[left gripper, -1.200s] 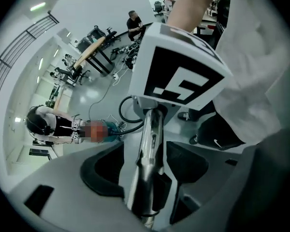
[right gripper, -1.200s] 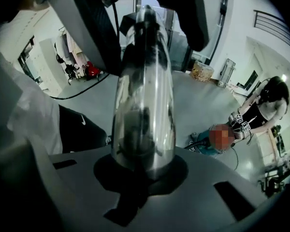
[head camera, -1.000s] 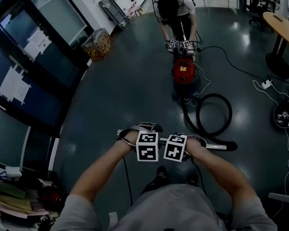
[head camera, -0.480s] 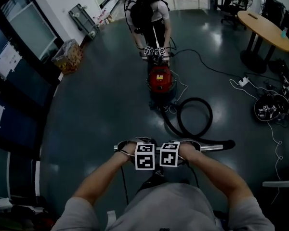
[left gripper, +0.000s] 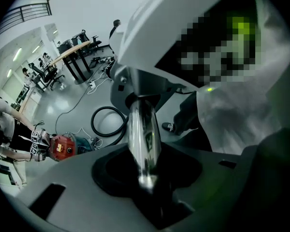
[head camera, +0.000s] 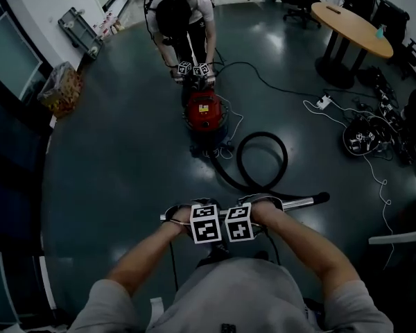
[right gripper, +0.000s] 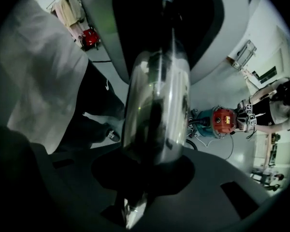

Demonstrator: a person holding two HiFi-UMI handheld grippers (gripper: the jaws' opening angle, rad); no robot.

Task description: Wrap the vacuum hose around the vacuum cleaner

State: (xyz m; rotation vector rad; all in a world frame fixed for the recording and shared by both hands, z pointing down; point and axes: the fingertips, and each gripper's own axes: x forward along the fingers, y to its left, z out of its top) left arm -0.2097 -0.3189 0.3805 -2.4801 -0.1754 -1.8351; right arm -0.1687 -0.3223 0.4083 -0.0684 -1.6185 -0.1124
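A chrome wand [head camera: 301, 201] lies level across the head view, joined at its right end to the black hose [head camera: 262, 134], which loops on the floor to the red vacuum cleaner [head camera: 206, 109]. My left gripper [head camera: 182, 214] grips the wand's left end and its jaws have just been closing on it. My right gripper [head camera: 263, 207] holds the wand further right; its jaws have just been opening a little, tube still between them. In the left gripper view the wand [left gripper: 142, 129] rises out of the left gripper [left gripper: 147, 182]. The right gripper view shows the wand [right gripper: 157, 110] filling the right gripper [right gripper: 135, 197].
Another person [head camera: 180, 12] bends over the vacuum with two marker-cube grippers [head camera: 194, 68]. A round wooden table [head camera: 353, 26] stands at the back right, with a tangle of cables [head camera: 364, 137] on the floor near it. A basket [head camera: 61, 89] sits by the left wall.
The head view has swung, so the vacuum, hose loop and other person now sit further left. Both grippers have sunk a little in the picture, with the wand still level between them.
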